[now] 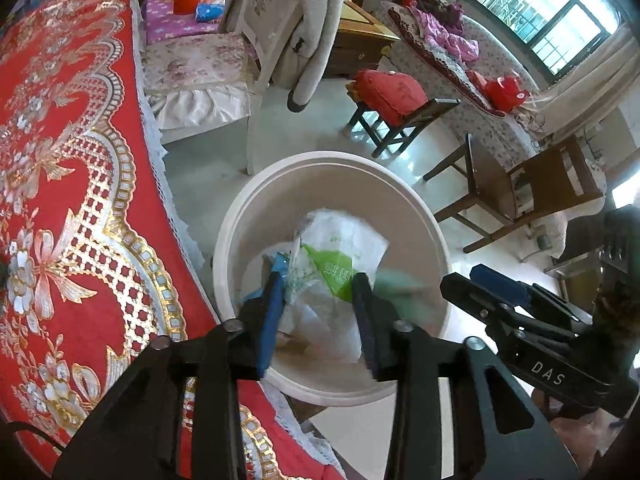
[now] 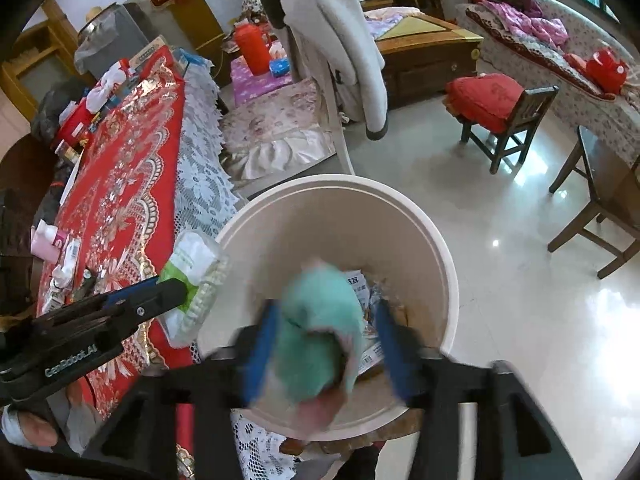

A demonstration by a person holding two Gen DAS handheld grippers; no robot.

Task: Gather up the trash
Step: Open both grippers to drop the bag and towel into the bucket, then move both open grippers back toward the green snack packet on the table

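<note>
A round white bin (image 1: 332,160) (image 2: 340,184) stands on the floor beside the table, with paper scraps in it. My left gripper (image 1: 320,280) (image 2: 180,286) hangs over it, its blue pads apart. A blurred white-and-green plastic wrapper (image 1: 344,240) (image 2: 192,256) lies loose at their tips. My right gripper (image 2: 326,312) (image 1: 462,276) is also over the bin with its jaws spread. A blurred teal crumpled thing (image 2: 320,320) (image 1: 396,280) sits between them, clear of the right pad.
The table with a red-and-gold cloth (image 1: 60,200) (image 2: 120,200) and a lace edge is to the left, with small bottles (image 2: 52,240) on it. A white chair with a coat on its back (image 2: 332,40), a stool with a red cushion (image 2: 488,104) and a wooden chair (image 1: 520,192) stand on the tiled floor.
</note>
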